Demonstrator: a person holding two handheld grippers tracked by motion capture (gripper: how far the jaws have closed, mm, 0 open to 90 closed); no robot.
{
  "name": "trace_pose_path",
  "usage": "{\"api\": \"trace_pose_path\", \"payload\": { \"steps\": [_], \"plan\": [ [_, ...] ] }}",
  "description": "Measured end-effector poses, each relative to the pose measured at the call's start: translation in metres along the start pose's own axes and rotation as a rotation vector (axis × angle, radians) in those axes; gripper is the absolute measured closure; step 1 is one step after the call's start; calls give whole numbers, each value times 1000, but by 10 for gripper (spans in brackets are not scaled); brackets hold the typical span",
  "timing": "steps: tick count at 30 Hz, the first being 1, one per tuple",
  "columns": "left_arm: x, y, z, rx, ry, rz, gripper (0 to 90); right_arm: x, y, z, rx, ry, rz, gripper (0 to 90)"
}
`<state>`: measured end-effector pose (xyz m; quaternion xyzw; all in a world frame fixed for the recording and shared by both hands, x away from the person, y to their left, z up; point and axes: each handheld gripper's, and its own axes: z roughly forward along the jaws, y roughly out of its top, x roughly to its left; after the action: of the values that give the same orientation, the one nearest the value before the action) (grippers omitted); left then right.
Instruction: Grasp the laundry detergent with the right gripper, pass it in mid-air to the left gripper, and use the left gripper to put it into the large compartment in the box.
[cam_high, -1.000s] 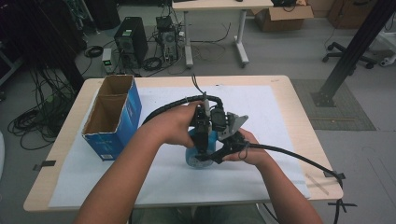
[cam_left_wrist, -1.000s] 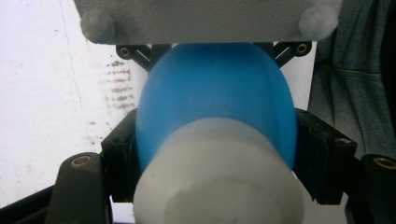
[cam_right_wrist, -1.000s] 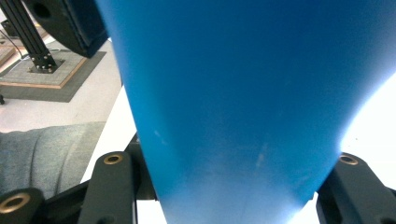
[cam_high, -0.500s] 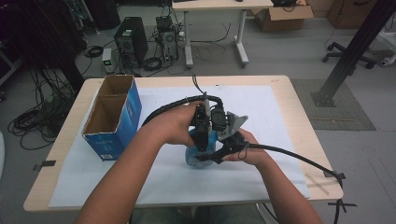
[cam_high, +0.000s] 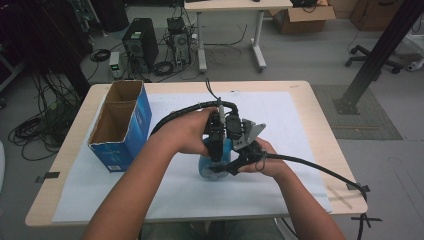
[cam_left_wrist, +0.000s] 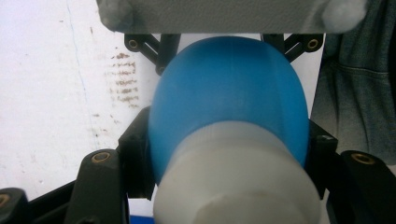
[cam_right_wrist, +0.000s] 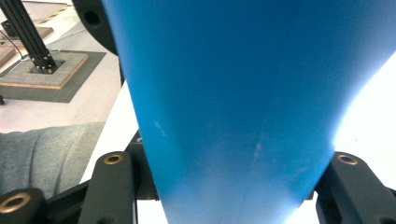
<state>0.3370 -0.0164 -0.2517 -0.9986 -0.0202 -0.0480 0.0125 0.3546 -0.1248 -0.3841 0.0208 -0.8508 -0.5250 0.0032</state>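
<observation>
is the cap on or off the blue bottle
On: the left gripper view shows the white cap seated on the blue bottle, with the left tool shut around it.

A light wooden bench (cam_high: 320, 125) carries a white paper sheet (cam_high: 280, 115). At its left edge stands an open blue cardboard box (cam_high: 122, 125) (two compartments). Beyond, a black computer tower (cam_high: 139, 47) sits on the floor among cables.

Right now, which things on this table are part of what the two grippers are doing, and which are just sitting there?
In use:
- translucent blue plastic bottle with a white cap
- left gripper, shut on the bottle
- right gripper, shut on the bottle

Lying about:
- open blue cardboard box, at the table's left
- white paper sheet covering the table
</observation>
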Motion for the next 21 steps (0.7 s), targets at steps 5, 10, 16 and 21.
{"api": "trace_pose_path", "payload": {
  "steps": [5,10,16,21],
  "plan": [
    [-1,1,-1,3,1,-4,384,0,0,0,-5,6,1,439],
    [-1,1,-2,2,0,-8,384,0,1,0,-9,6,-1,438],
    [0,2,-3,1,-4,-9,384,0,1,0,-21,11,-2,432],
    [0,2,-2,9,1,-11,384,-1,0,1,-17,18,2,351]
  ]
}}
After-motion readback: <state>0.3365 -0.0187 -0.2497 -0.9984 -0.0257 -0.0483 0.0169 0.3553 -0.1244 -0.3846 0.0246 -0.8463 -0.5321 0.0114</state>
